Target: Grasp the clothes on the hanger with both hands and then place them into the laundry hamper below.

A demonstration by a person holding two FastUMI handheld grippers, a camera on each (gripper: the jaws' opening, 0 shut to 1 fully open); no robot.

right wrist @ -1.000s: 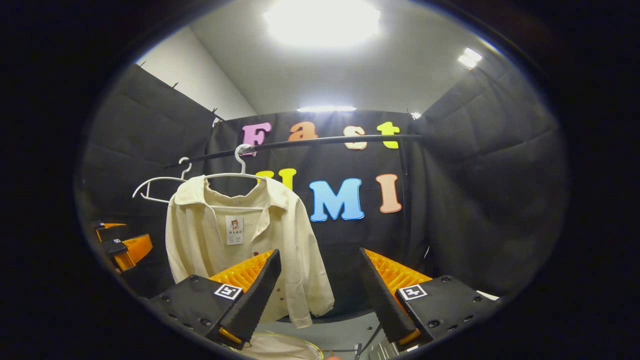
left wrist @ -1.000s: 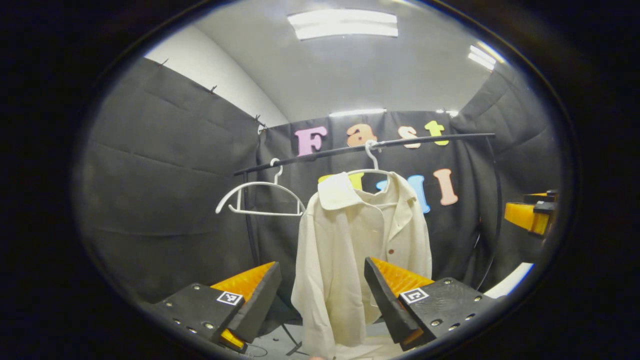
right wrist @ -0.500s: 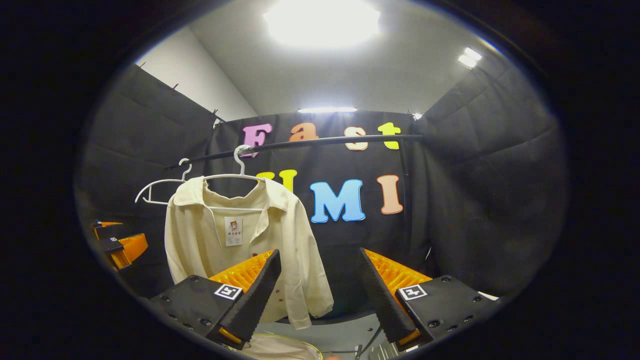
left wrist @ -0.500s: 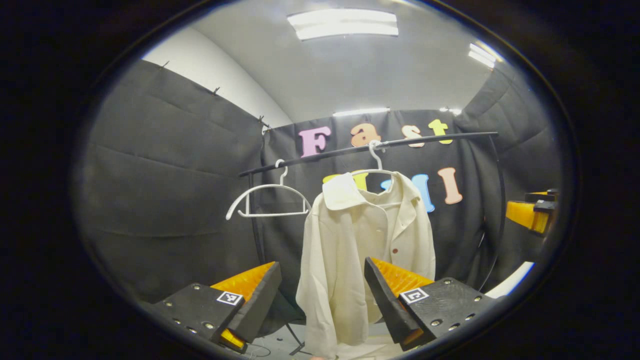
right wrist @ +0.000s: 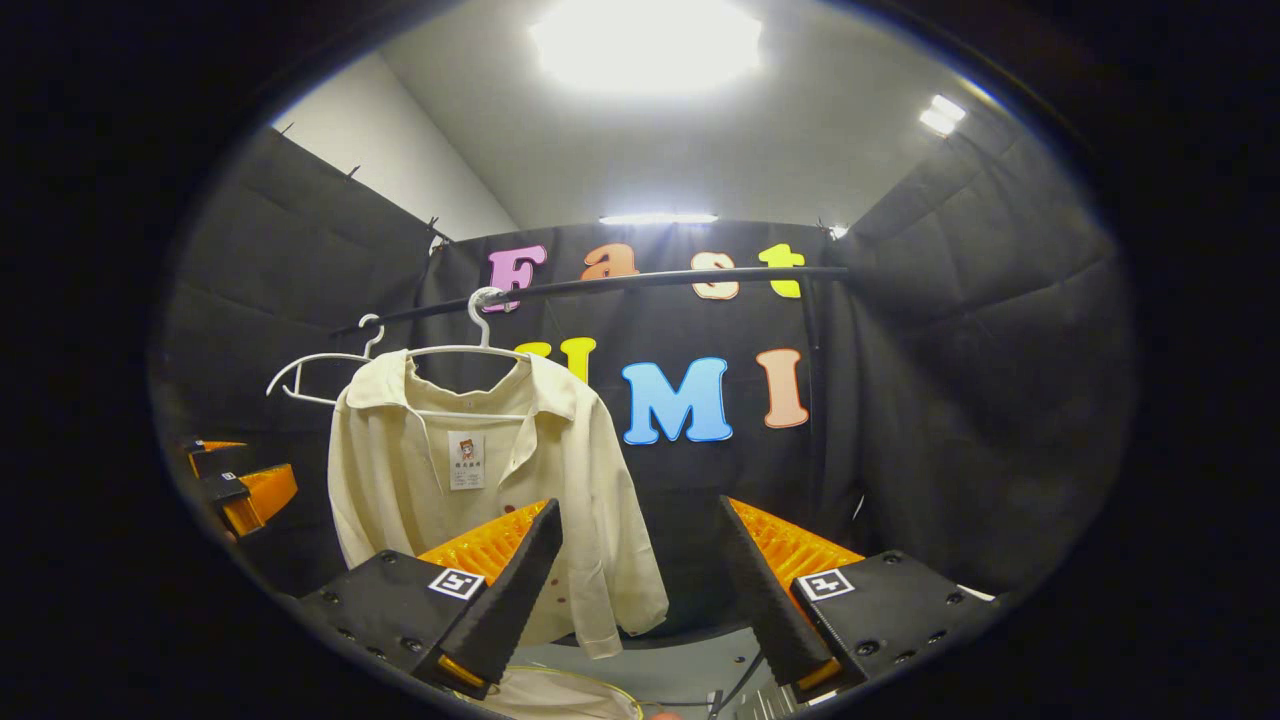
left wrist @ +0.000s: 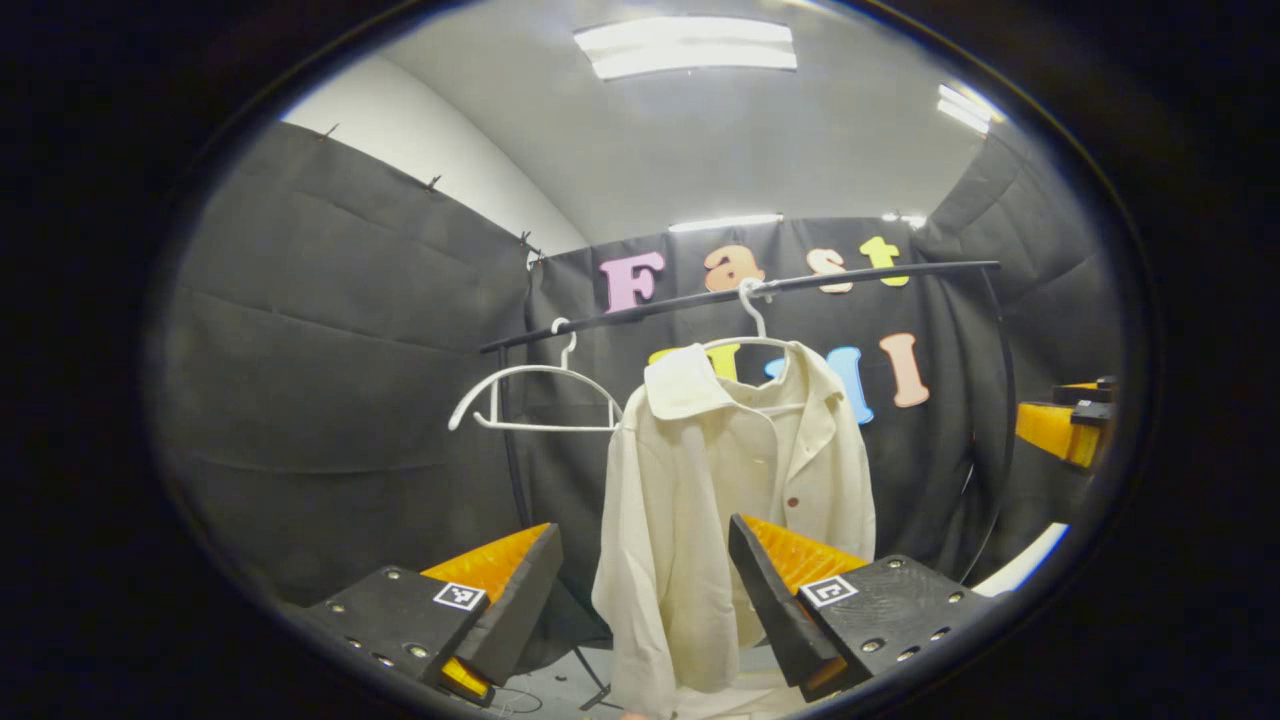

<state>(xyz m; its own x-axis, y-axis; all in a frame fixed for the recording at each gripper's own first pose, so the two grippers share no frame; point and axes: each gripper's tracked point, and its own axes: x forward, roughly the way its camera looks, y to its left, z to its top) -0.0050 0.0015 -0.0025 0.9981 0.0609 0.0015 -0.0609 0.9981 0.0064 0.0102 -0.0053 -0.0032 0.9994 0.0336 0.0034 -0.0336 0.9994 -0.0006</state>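
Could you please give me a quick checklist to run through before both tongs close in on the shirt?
1. Left tongs open: ok, fingers spread, nothing between them.
2. Right tongs open: ok, nothing held.
3. Shirt hanging on its white hanger from the rail: ok.
4. Tongs touching the shirt: not ok, both are short of the cloth.
5. Empty hanger apart from the shirt: ok, it hangs beside it.
6. Laundry hamper below: cannot tell, just a pale rim at the right gripper view's bottom edge.
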